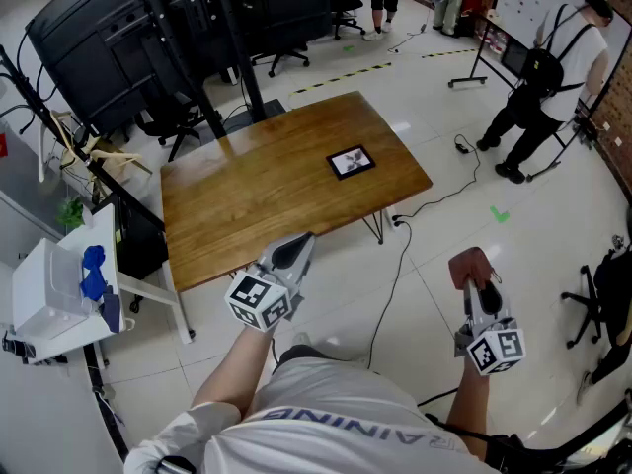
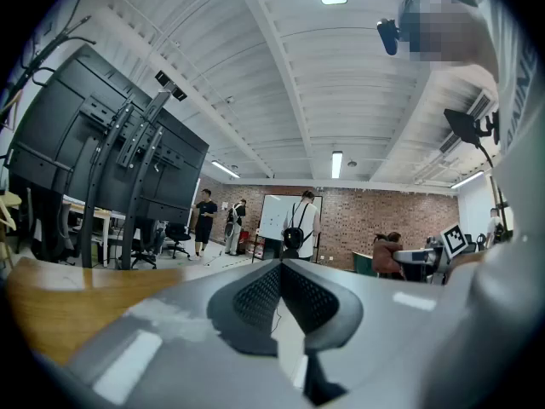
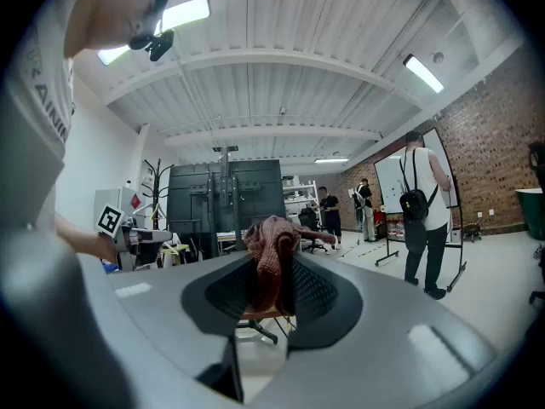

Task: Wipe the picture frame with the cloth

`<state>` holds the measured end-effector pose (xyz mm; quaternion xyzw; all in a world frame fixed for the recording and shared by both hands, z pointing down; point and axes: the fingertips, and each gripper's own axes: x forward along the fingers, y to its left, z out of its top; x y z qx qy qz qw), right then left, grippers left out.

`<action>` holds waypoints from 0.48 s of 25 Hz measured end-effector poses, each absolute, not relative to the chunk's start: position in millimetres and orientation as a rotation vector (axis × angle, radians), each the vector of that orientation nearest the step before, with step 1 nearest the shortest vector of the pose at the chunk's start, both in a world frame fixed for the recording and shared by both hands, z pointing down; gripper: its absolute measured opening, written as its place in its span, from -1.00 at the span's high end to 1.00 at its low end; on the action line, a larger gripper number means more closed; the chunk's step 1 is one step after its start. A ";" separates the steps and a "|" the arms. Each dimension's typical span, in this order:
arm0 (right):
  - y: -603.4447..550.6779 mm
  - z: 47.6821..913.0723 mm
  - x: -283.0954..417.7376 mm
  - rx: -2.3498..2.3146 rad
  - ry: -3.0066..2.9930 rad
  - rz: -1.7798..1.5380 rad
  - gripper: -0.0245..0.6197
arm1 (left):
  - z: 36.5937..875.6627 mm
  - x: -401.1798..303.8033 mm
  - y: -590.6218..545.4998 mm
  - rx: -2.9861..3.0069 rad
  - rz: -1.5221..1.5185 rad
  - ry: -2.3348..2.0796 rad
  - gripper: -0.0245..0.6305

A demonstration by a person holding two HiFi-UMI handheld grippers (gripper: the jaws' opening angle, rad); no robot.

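A small black picture frame (image 1: 352,161) lies flat on the wooden table (image 1: 247,205), toward its far right side. My right gripper (image 1: 478,286) hangs over the floor right of the table, shut on a reddish-brown cloth (image 1: 468,264). That cloth (image 3: 272,258) bunches between the jaws in the right gripper view and sticks out past their tips. My left gripper (image 1: 294,252) is held near the table's front edge, jaws shut with nothing between them (image 2: 279,290). Both grippers are well short of the frame.
A white side cart (image 1: 59,289) with blue items stands left of the table. Large black screens on stands (image 1: 148,38) rise behind it. A cable (image 1: 434,200) runs across the floor at the right. A person with a backpack (image 1: 553,77) stands by a whiteboard, far right.
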<state>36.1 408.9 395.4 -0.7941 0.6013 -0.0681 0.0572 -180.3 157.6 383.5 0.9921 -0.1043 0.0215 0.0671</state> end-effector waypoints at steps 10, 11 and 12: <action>405.5 419.2 60.7 -2.365 1.833 -0.269 0.59 | 396.2 -149.9 167.7 2.981 0.121 -0.299 0.91; 402.9 421.9 62.8 -2.364 1.835 -0.274 0.59 | 397.1 -145.3 164.1 2.985 0.124 -0.292 0.91; 399.4 424.8 65.5 -2.365 1.838 -0.281 0.59 | 398.7 -140.1 158.9 2.985 0.125 -0.288 0.91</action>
